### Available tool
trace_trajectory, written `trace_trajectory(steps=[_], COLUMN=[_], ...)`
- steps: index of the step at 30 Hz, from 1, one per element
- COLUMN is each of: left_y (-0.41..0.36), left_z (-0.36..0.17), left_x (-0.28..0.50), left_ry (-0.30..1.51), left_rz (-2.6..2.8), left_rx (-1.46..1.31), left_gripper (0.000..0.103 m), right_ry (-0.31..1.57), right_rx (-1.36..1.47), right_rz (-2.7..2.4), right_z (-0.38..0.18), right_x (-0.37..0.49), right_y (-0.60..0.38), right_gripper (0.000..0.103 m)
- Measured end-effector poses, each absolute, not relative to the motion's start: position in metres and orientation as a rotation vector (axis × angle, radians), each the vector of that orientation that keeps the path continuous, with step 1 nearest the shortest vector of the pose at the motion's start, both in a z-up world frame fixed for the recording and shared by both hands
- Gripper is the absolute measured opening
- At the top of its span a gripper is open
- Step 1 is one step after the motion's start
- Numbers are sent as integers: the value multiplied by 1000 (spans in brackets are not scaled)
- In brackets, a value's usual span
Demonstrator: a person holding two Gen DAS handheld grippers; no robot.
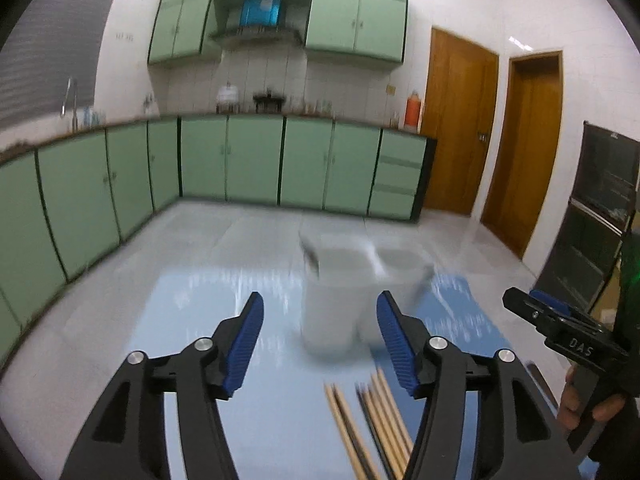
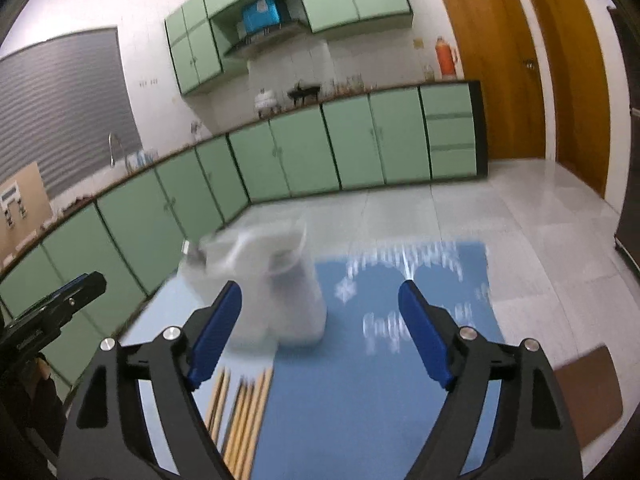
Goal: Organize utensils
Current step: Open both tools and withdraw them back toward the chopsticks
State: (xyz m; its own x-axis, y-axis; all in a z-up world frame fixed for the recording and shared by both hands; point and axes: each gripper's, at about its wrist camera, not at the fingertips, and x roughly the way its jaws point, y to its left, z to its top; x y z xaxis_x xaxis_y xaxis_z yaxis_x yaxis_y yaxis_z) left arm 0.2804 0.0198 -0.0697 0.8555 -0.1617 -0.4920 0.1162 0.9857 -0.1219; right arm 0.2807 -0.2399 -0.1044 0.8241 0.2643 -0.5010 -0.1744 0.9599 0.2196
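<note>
Several wooden chopsticks [image 1: 370, 424] lie side by side on a blue mat [image 1: 248, 360], near its front edge. They also show in the right wrist view [image 2: 244, 412]. A white two-compartment utensil holder [image 1: 348, 292] stands behind them, blurred; it also shows in the right wrist view [image 2: 276, 288]. My left gripper [image 1: 320, 344] is open and empty above the chopsticks. My right gripper [image 2: 320, 332] is open and empty, right of the chopsticks. In the left wrist view the right gripper [image 1: 560, 328] shows at the far right.
The blue mat [image 2: 380, 360] covers a table with white print on its far part. A brown board [image 2: 588, 396] lies at the right edge. Green kitchen cabinets [image 1: 240, 160] and wooden doors [image 1: 456, 120] stand beyond a tiled floor.
</note>
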Motion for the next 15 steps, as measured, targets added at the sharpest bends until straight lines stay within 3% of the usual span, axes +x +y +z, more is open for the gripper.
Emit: trace_trajectory(steps=[10,15], left_y=[10,0], left_z=[-149,-163], left_x=[205,181], left_ry=[846,887], left_rz=[-161,-188], left_rx=[-88,-58], left_gripper=[68,72], right_ry=[811,866], right_rx=[164,170], right_rz=[198,176], right_z=[-163,-179], right_x=[193,172], right_y=[-232,-239], right_gripper=[89,89])
